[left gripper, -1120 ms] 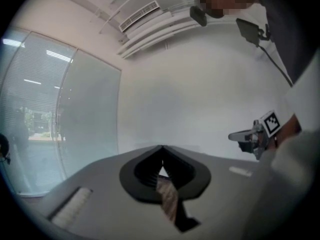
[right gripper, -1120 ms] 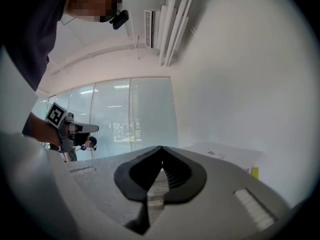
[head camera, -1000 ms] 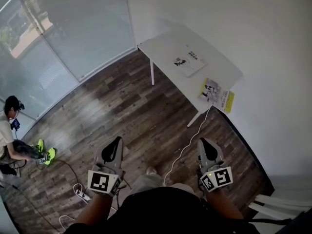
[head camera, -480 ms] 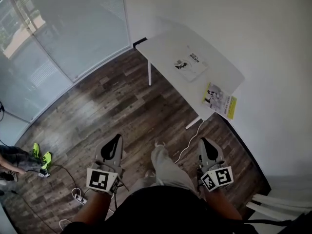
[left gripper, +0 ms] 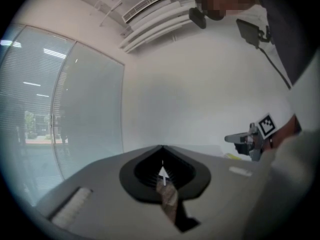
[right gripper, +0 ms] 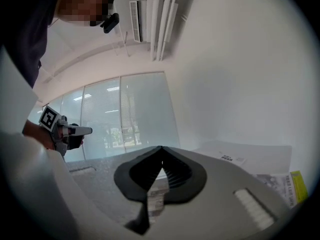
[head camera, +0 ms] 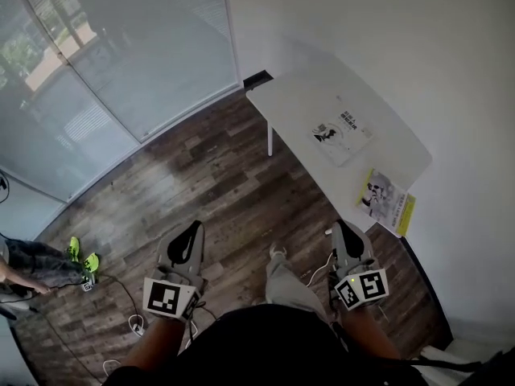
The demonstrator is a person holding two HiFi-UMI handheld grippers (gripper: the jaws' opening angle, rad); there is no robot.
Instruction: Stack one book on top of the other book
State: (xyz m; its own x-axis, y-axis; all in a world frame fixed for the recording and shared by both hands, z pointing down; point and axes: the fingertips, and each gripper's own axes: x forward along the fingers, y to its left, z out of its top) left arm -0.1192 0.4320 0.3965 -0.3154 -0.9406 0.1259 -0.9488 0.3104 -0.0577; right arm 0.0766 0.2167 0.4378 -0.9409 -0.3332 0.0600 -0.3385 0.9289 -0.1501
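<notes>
Both grippers are held out level over the floor, well short of the table (head camera: 306,103). The left gripper (head camera: 190,233) has its jaws together with nothing in them, and the right gripper (head camera: 344,230) likewise has its jaws pressed together and is empty. Neither task item is touched. The white book (head camera: 342,131) lies flat mid-table. The yellow-edged book (head camera: 389,202) lies flat at the near end, well apart from the first and apparently poking past the table edge. Risks, as judged from here: both books are thin, flat paperbacks with glossy covers, lying flush on a smooth white tabletop. A jaw that tries to slip under one may just skate it along. A push on the yellow-edged book could send it off the edge. The jaws must part before any pickup, and approaching with them together would only shove the book. A limp cover may sag or fan open if pinched at one corner, which would leave the stack askew. A white cable (head camera: 315,270) trails over the wood-plank floor (head camera: 209,175) by the person's feet and is a snag hazard on the walk in.
</notes>
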